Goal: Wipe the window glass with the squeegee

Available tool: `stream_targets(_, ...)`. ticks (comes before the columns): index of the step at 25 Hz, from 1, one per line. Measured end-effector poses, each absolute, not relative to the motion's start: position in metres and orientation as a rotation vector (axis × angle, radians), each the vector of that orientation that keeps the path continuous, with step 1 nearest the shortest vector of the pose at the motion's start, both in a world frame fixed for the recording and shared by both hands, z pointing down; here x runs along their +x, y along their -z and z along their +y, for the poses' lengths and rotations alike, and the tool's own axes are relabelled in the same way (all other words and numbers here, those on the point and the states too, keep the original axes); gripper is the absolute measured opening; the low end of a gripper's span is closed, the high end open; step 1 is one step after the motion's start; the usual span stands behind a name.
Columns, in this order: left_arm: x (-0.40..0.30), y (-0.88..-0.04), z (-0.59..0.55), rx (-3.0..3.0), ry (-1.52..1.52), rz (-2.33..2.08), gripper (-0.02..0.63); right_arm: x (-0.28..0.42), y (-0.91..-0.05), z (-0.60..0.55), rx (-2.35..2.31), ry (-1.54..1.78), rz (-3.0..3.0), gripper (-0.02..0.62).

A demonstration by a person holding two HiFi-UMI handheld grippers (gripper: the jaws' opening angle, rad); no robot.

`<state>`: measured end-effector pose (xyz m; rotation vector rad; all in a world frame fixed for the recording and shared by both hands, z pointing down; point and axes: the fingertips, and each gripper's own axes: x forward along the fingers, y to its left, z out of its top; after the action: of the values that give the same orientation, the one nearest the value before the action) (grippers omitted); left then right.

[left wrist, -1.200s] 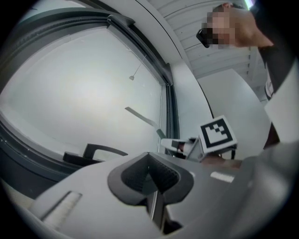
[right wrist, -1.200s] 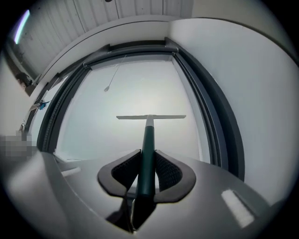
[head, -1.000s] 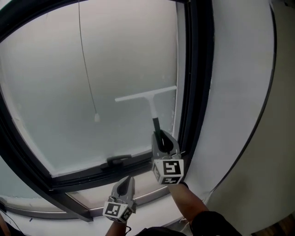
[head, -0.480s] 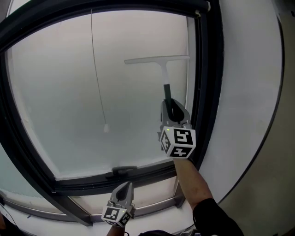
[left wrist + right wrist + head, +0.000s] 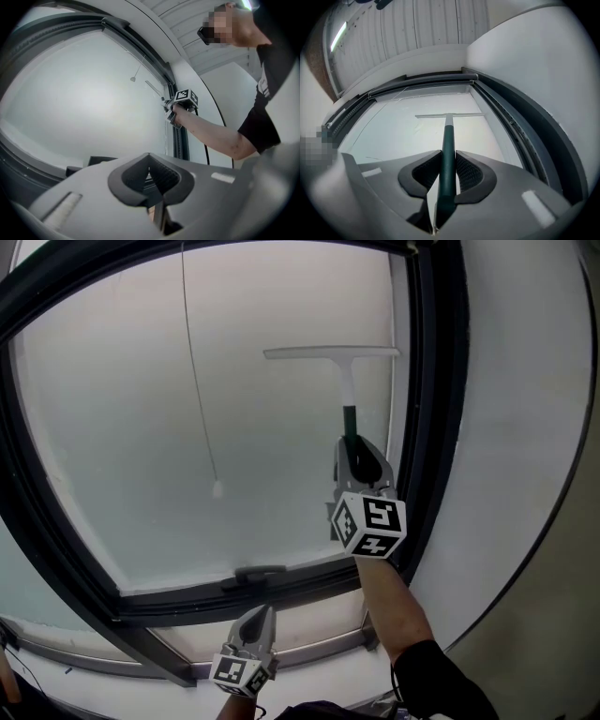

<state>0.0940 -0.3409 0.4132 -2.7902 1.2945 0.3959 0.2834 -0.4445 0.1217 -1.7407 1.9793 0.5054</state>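
Observation:
The squeegee (image 5: pixel 347 381) has a white blade bar pressed flat on the frosted window glass (image 5: pixel 187 427) near the upper right, and a dark green handle (image 5: pixel 448 154). My right gripper (image 5: pixel 359 465) is shut on that handle, raised high beside the right window frame. In the right gripper view the blade (image 5: pixel 450 115) lies level across the pane. My left gripper (image 5: pixel 256 622) hangs low below the sill, shut with nothing held. In the left gripper view its jaws meet (image 5: pixel 153 180), and the right gripper (image 5: pixel 180 101) shows far off against the glass.
A dark window frame (image 5: pixel 433 409) runs right beside the squeegee's end. A thin blind cord (image 5: pixel 199 381) with a small weight hangs over the pane's left middle. A dark latch handle (image 5: pixel 260 575) sits on the lower frame. White wall (image 5: pixel 516 427) lies to the right.
My right gripper has lifted the squeegee up the glass, from mid-pane to near the top right. The left gripper has stayed low below the sill.

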Motion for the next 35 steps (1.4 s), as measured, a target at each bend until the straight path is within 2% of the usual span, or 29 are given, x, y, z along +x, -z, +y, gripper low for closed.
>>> stream_targets(17, 0.136, -0.360, -0.340, -2.772, -0.499, 1.143, -0.002, 0.283, -0.178, -0.437, -1.820, -0.435, 2.037, 0.095)
stream_targets(35, 0.143, -0.386, -0.330, -2.820, -0.466, 1.183, -0.002, 0.281, -0.230, -0.436, -1.846, -0.342, 2.094, 0.095)
